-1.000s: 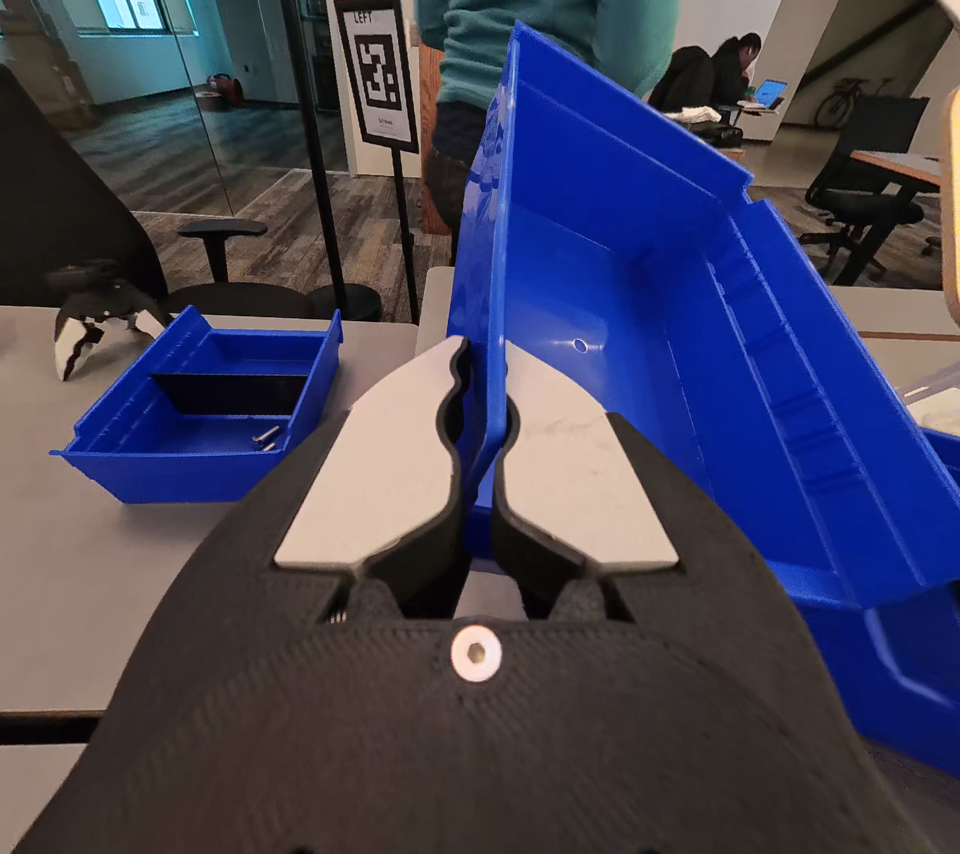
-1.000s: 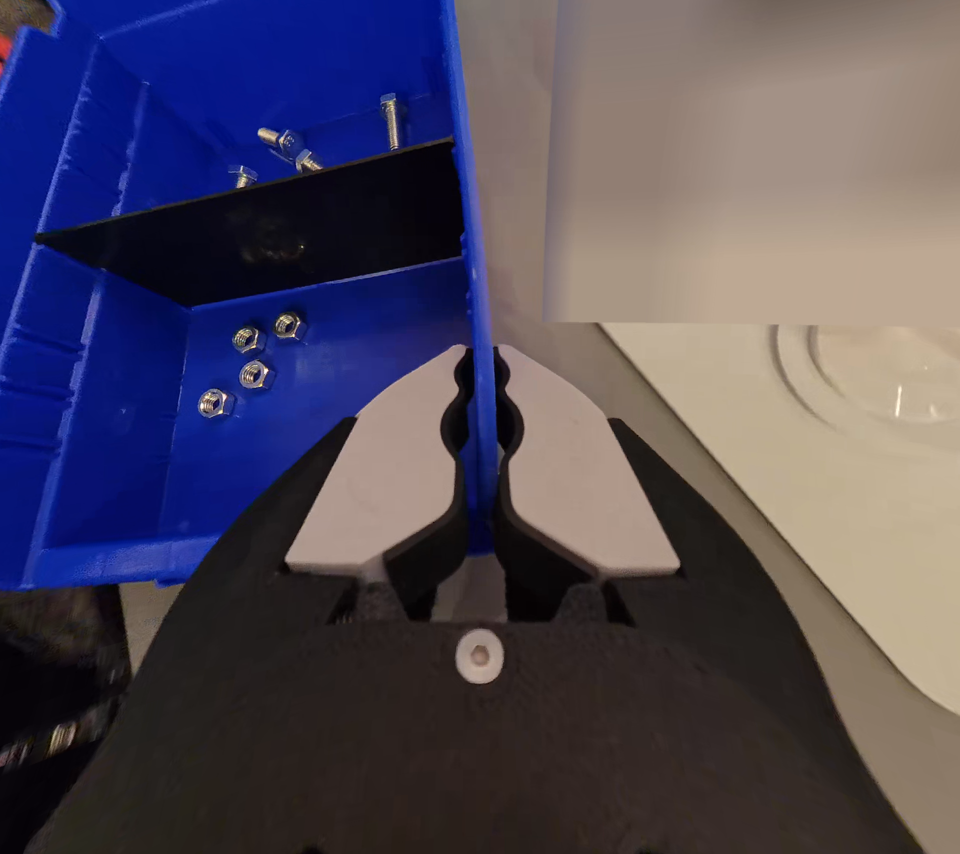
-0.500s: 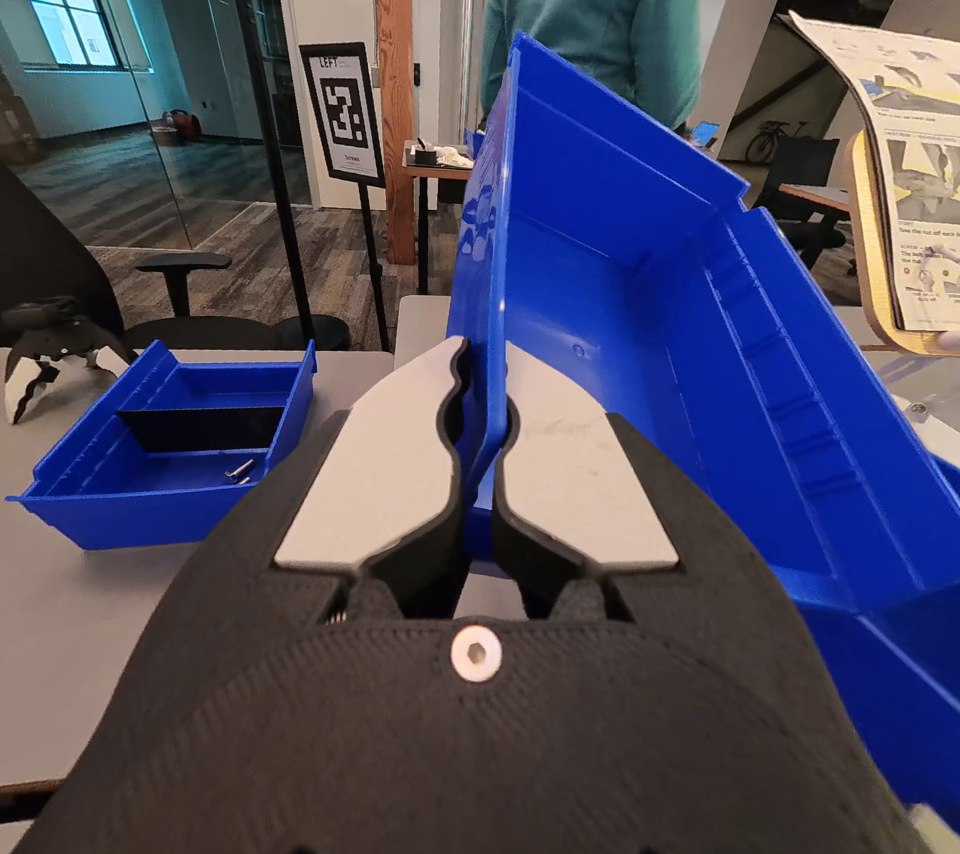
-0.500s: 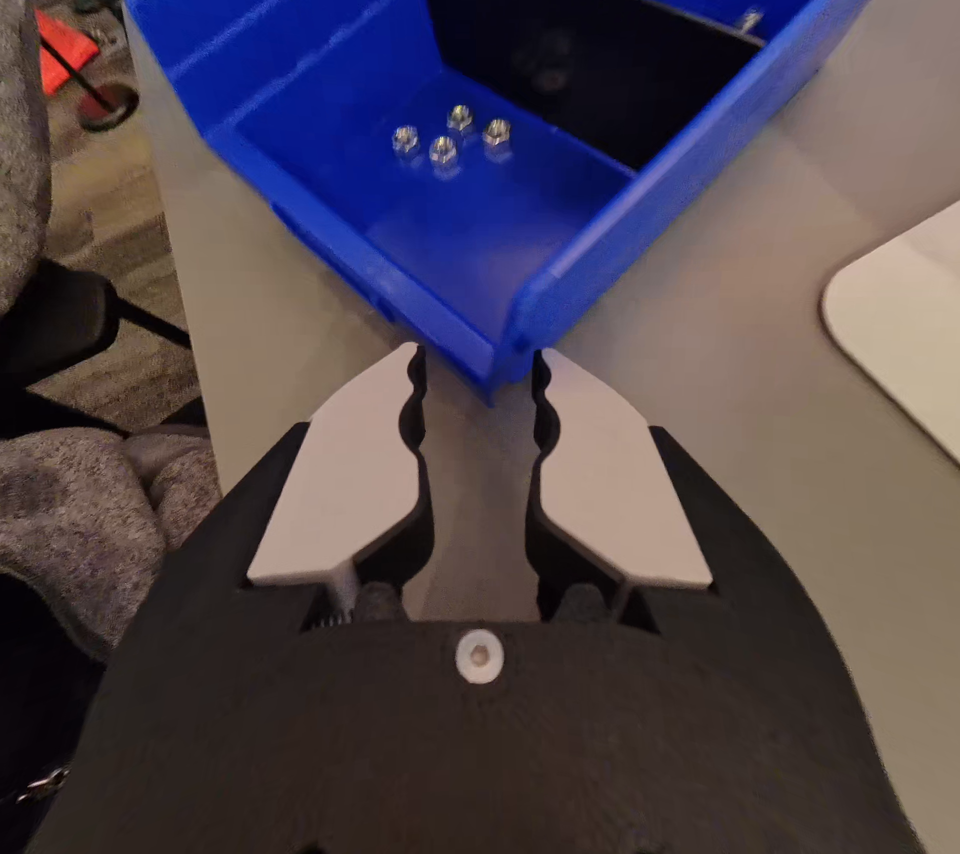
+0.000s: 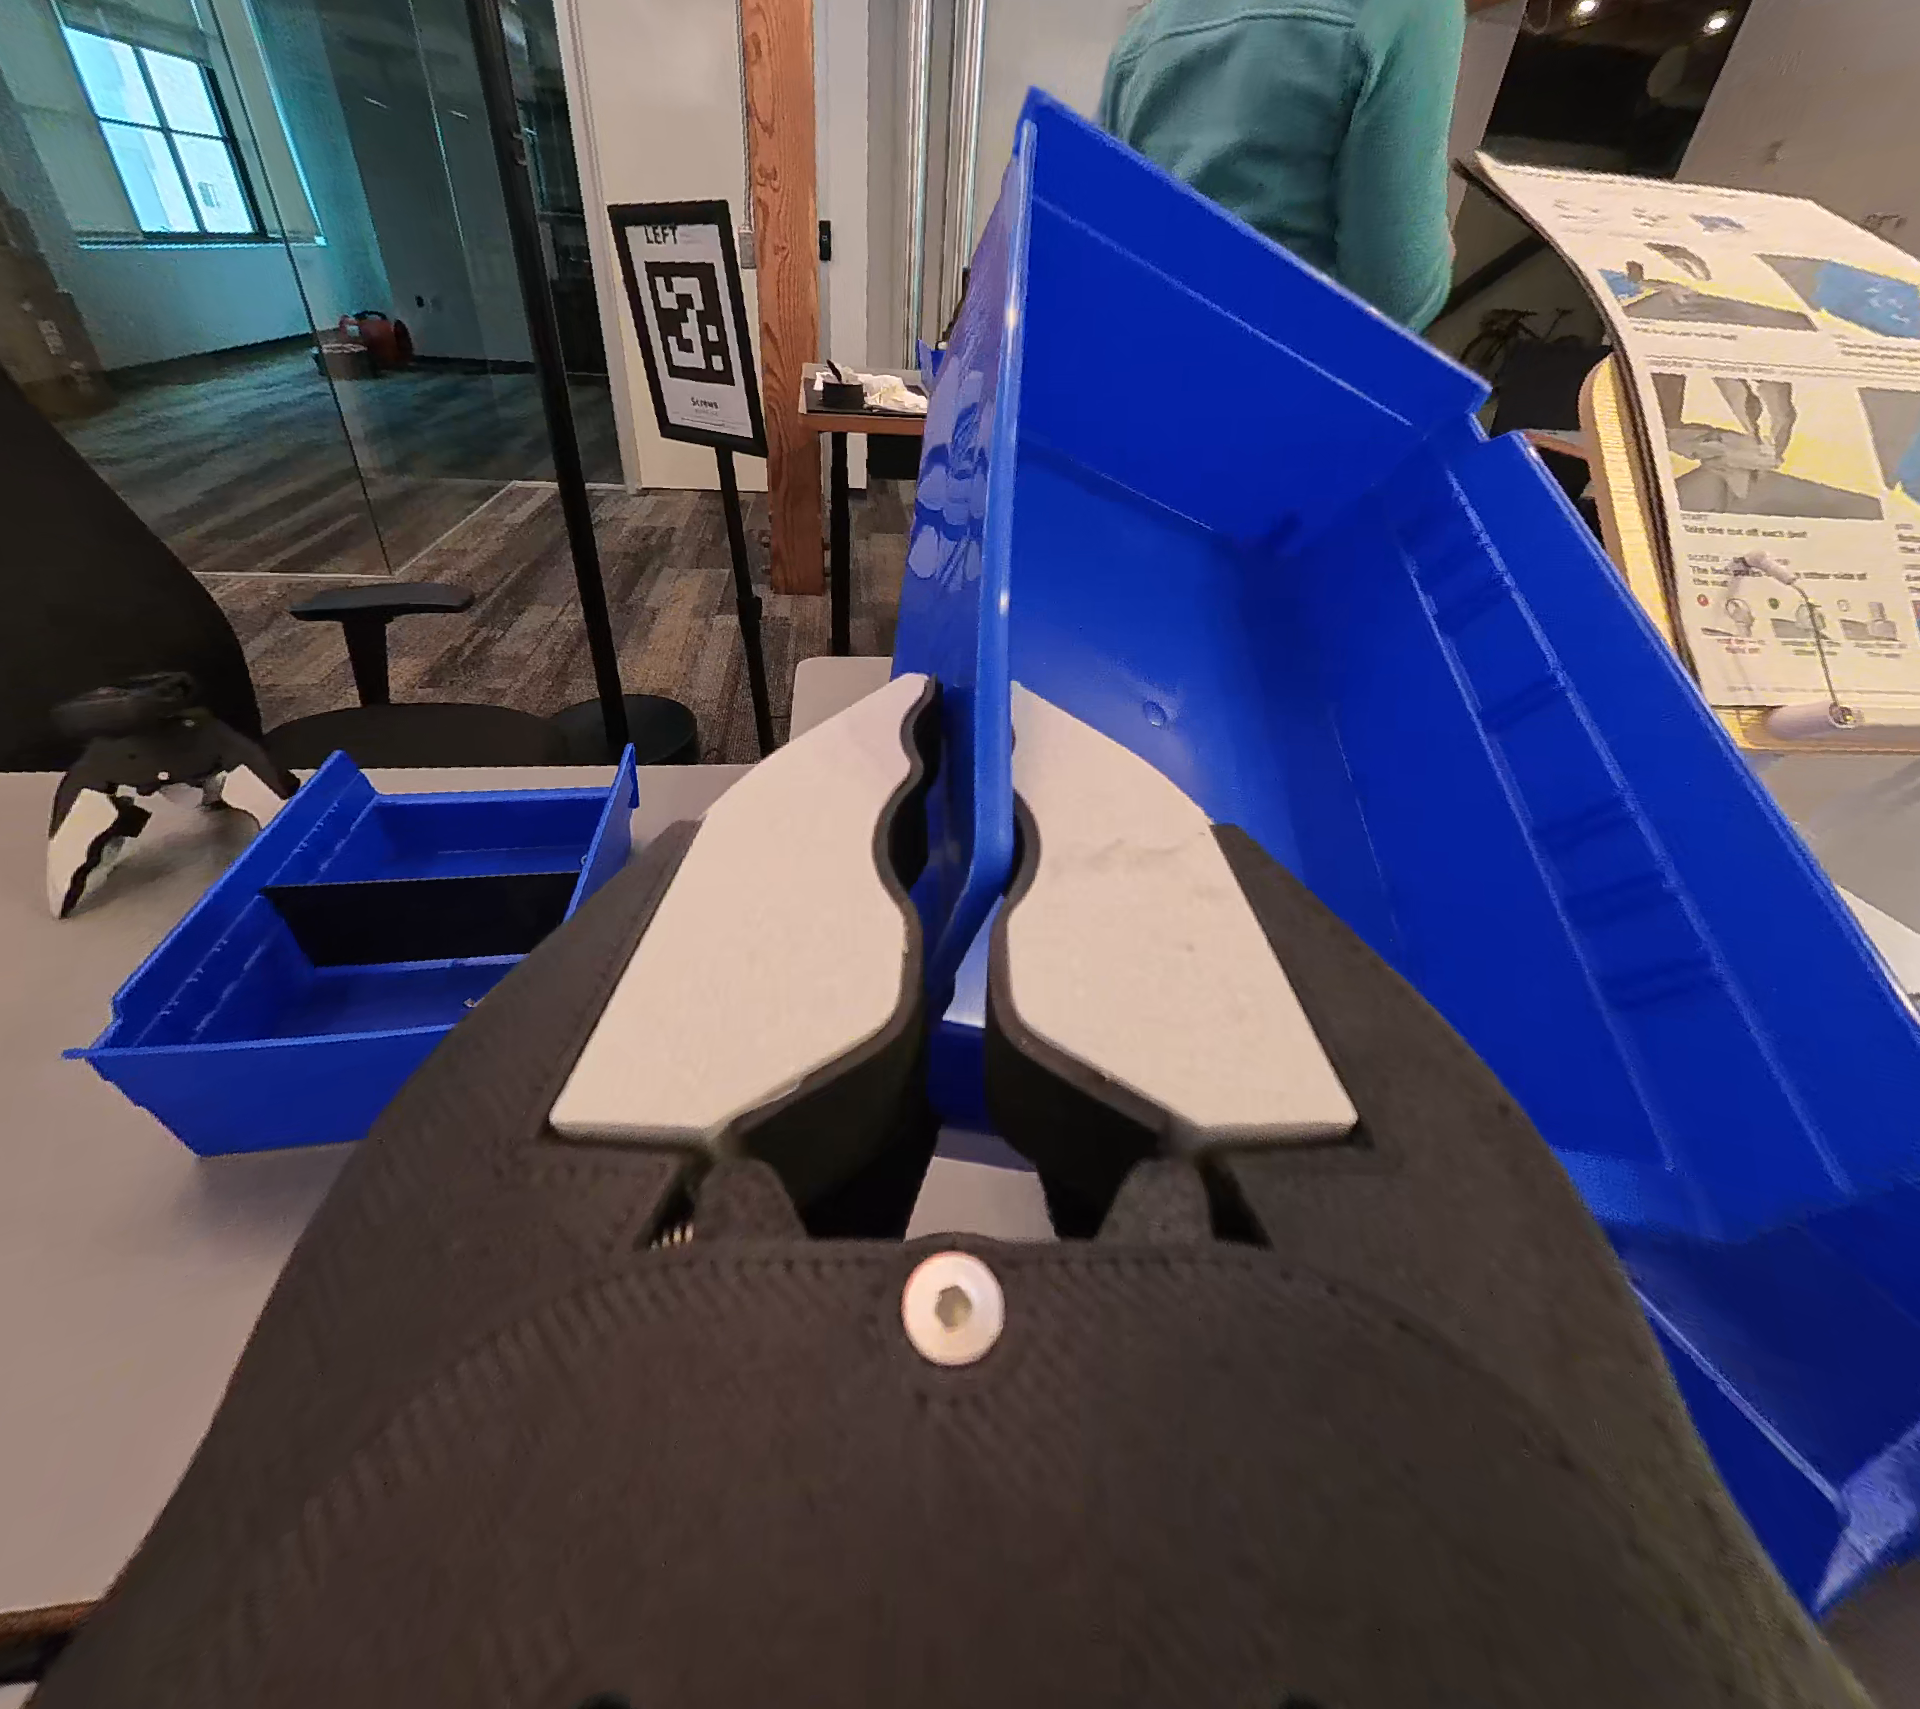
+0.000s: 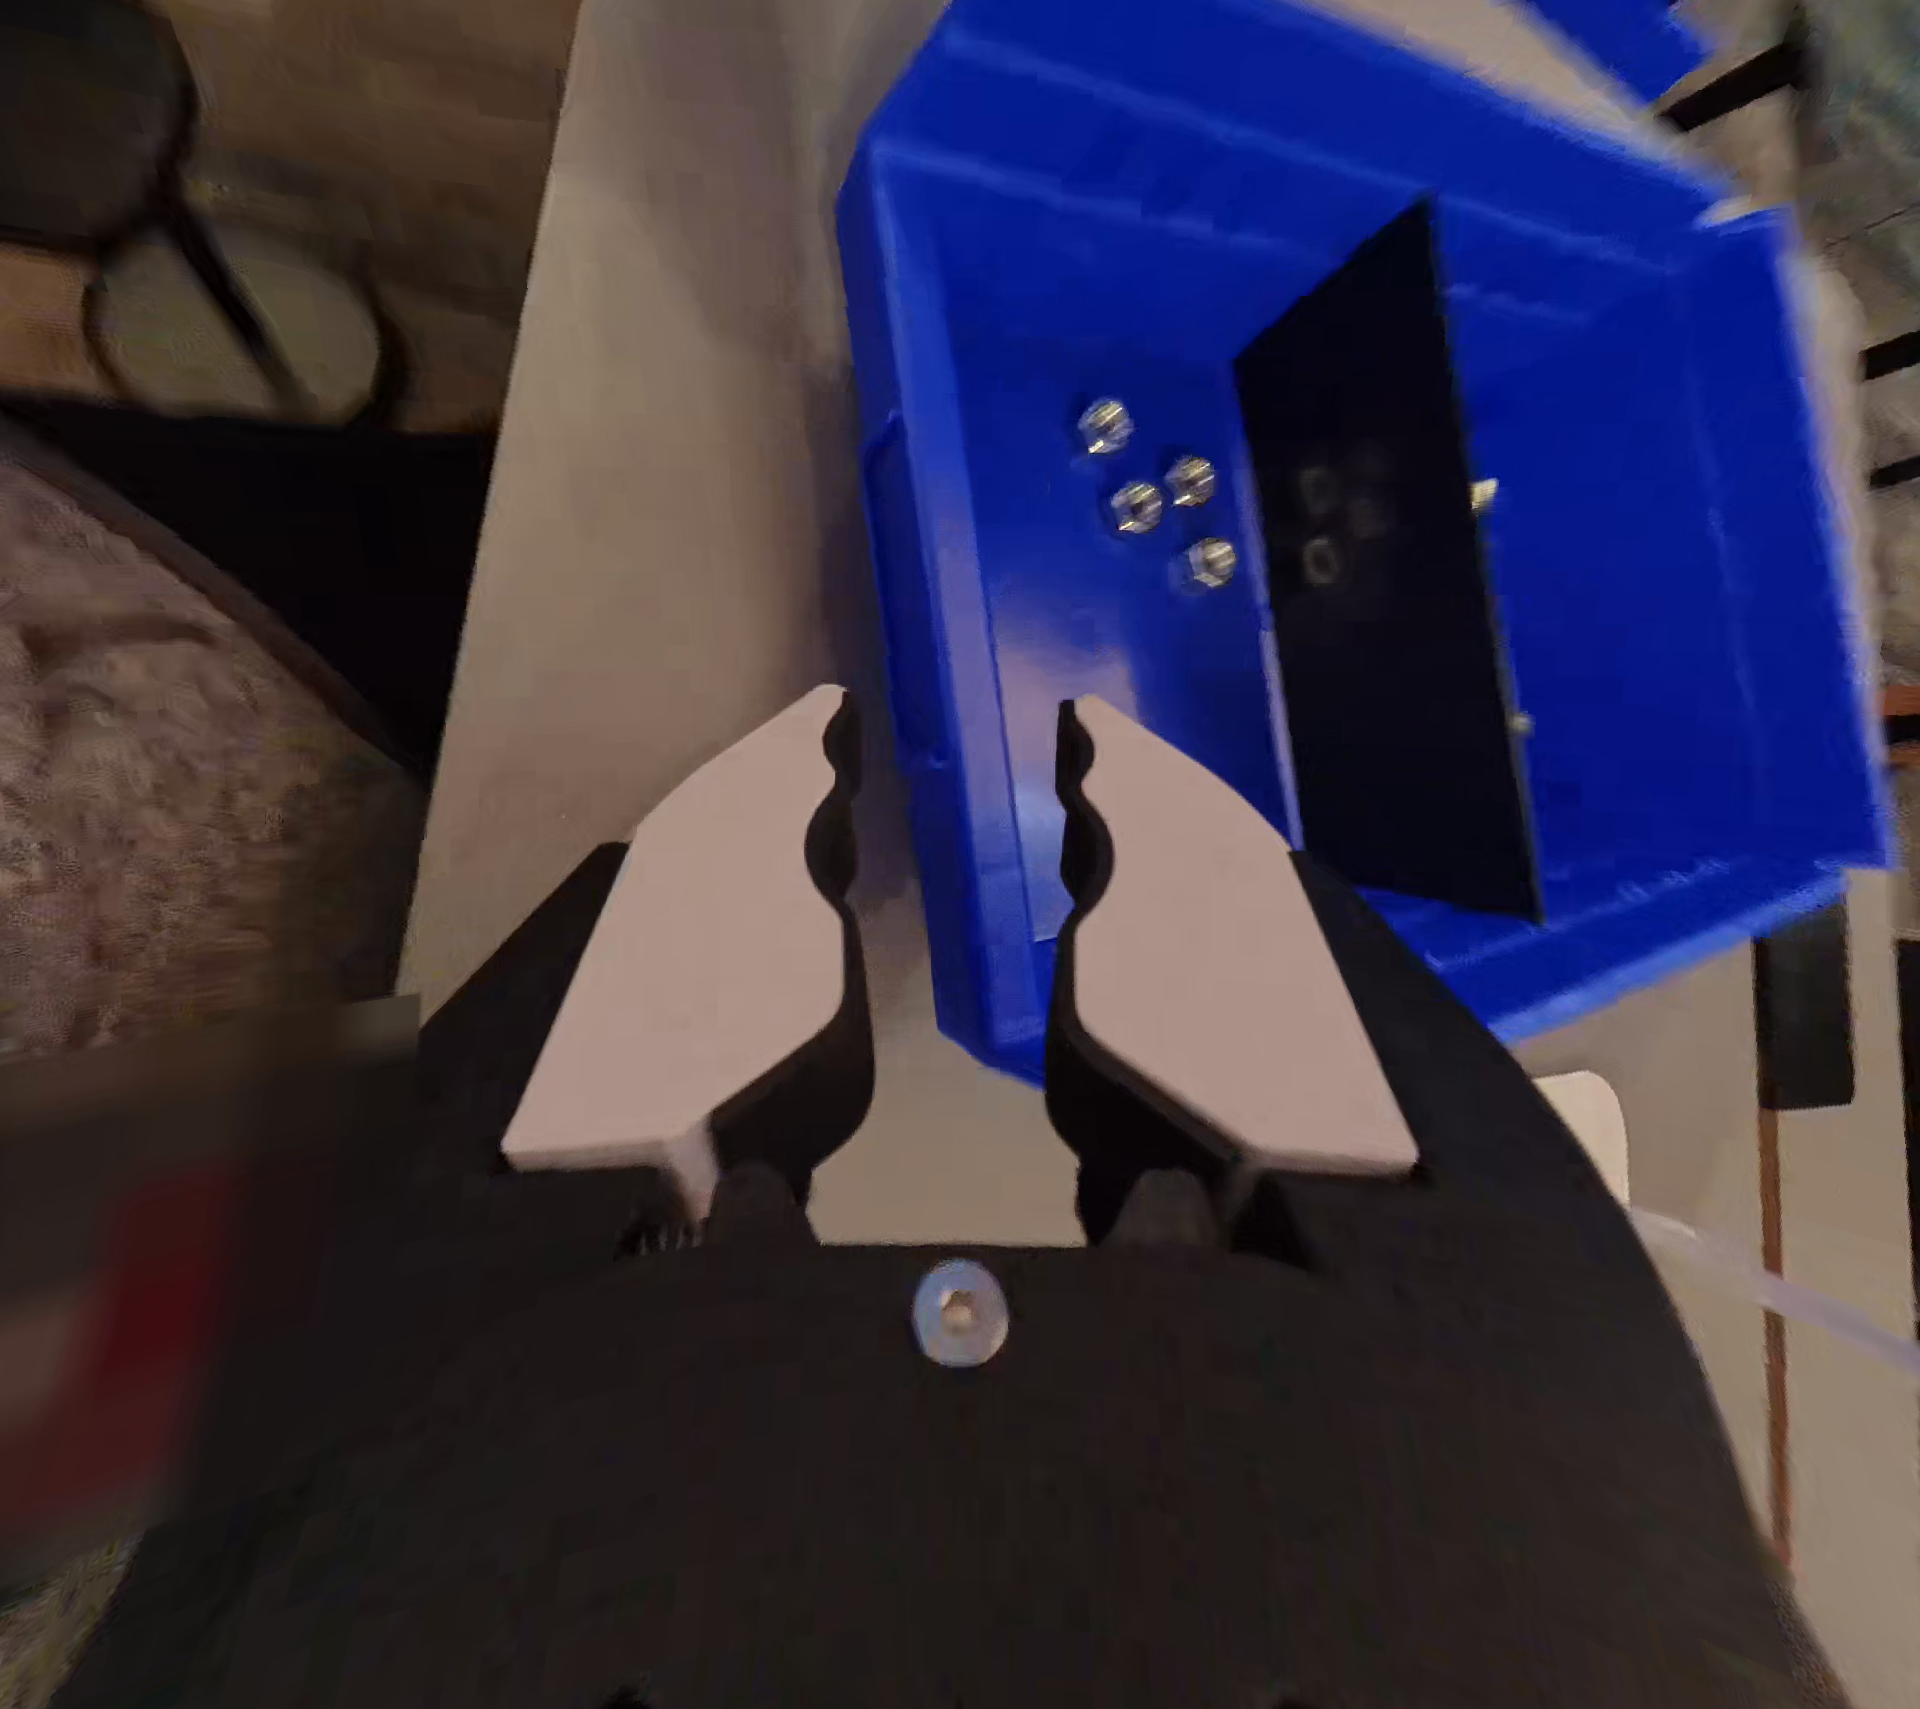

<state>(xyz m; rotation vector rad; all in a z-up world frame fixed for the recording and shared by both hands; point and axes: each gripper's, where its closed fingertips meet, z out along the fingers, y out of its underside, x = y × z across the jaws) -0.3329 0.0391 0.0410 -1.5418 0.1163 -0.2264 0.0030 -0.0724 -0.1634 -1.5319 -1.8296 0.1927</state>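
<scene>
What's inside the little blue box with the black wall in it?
In the small blue bin, four shiny nuts lie on one side of the black divider. The divider hides most of the other side; only metal bits peek out.

Right view blurred; screws half-hidden

Behind my table's far edge stand a sign, a wooden post and a person (teal top); a poster curls rightward.
</scene>
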